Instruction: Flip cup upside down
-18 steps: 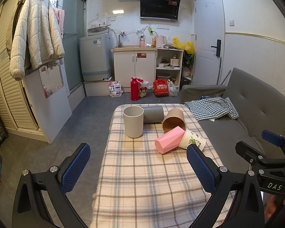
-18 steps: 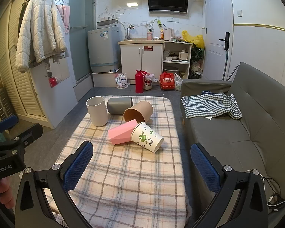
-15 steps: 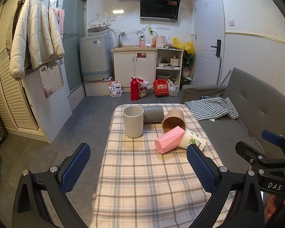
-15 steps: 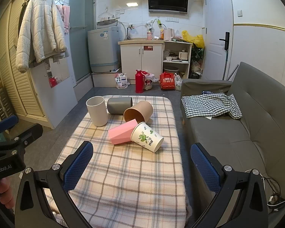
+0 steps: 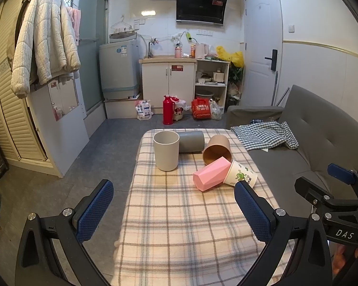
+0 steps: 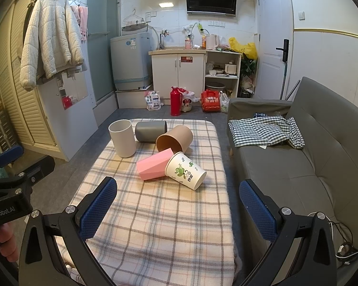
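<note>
Several cups sit at the far end of a plaid-covered table (image 5: 179, 226). A cream cup (image 5: 166, 150) (image 6: 122, 138) stands upright, mouth up. A grey cup (image 5: 191, 141) (image 6: 150, 131), a brown cup (image 5: 216, 149) (image 6: 174, 138), a pink faceted cup (image 5: 211, 174) (image 6: 154, 164) and a white paper cup with green print (image 5: 240, 174) (image 6: 185, 170) lie on their sides. My left gripper (image 5: 174, 209) is open and empty, well short of the cups. My right gripper (image 6: 179, 208) is open and empty, also short of them.
A grey sofa (image 6: 298, 166) with a checked cloth (image 6: 265, 131) runs along the table's right side. The other gripper shows at the right edge of the left wrist view (image 5: 334, 195) and at the left edge of the right wrist view (image 6: 9, 190). Kitchen cabinets (image 5: 169, 85) and floor clutter lie beyond.
</note>
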Action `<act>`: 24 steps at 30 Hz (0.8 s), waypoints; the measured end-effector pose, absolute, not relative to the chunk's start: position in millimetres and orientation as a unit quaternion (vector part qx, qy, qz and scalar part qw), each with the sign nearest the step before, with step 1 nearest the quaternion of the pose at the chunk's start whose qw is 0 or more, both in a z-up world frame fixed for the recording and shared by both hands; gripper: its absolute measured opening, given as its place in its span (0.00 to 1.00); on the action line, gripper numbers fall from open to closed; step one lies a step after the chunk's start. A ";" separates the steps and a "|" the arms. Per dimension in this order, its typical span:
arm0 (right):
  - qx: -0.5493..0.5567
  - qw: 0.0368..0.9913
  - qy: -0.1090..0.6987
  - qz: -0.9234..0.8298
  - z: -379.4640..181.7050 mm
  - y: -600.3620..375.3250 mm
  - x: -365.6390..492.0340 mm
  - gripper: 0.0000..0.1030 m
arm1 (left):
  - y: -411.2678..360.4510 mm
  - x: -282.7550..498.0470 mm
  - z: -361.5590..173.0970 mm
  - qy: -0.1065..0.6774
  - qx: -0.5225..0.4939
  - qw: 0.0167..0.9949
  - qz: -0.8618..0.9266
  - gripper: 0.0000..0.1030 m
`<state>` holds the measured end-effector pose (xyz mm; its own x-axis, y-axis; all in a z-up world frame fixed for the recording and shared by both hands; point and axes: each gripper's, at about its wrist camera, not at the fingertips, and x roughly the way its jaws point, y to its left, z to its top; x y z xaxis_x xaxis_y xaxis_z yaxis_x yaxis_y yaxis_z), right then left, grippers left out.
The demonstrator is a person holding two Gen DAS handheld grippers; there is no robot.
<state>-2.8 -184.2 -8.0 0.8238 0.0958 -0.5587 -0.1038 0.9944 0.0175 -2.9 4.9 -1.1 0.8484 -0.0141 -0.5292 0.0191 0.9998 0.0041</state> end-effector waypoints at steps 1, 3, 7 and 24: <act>-0.008 0.955 0.293 0.055 -10.9 -184.3 -3.4 1.00 | 5.1 -3.5 -1.2 0.275 0.005 0.961 -0.009 1.00; -0.008 0.955 0.293 0.055 -12.4 -182.2 -3.9 1.00 | 5.2 -2.8 -0.7 0.276 0.004 0.961 -0.009 1.00; -0.008 0.954 0.293 0.055 -10.1 -182.5 -3.4 1.00 | 5.3 -2.7 -0.6 0.275 0.003 0.961 -0.009 1.00; -0.009 0.955 0.293 0.055 -9.2 -183.0 -2.5 1.00 | 6.6 -3.4 0.0 0.276 0.002 0.961 -0.009 1.00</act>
